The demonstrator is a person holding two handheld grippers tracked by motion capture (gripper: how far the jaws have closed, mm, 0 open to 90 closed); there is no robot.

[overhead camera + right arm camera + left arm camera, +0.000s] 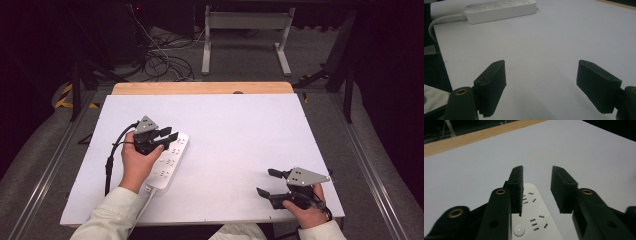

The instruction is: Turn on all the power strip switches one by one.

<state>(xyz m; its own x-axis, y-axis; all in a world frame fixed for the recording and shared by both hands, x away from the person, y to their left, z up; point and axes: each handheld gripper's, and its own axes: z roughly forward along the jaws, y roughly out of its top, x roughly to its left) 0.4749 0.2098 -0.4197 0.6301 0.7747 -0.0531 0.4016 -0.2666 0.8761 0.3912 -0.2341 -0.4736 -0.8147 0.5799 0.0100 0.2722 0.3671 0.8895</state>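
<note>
The left gripper [169, 136] hangs over the power strip [167, 162] with its jaws apart, holding nothing. The strip lies flat at the left of the counter [240, 135]. The right gripper [267, 183] waits, wide open. To press a button, close the jaws and come straight down.

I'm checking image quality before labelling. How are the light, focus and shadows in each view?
High view: the white table is evenly lit, the surrounding floor dark, the picture slightly soft. Left gripper view: the power strip shows readable sockets, the near jaws soft. Right gripper view: dimmer, with faint shadows on the table under the right hand-held gripper.
</note>
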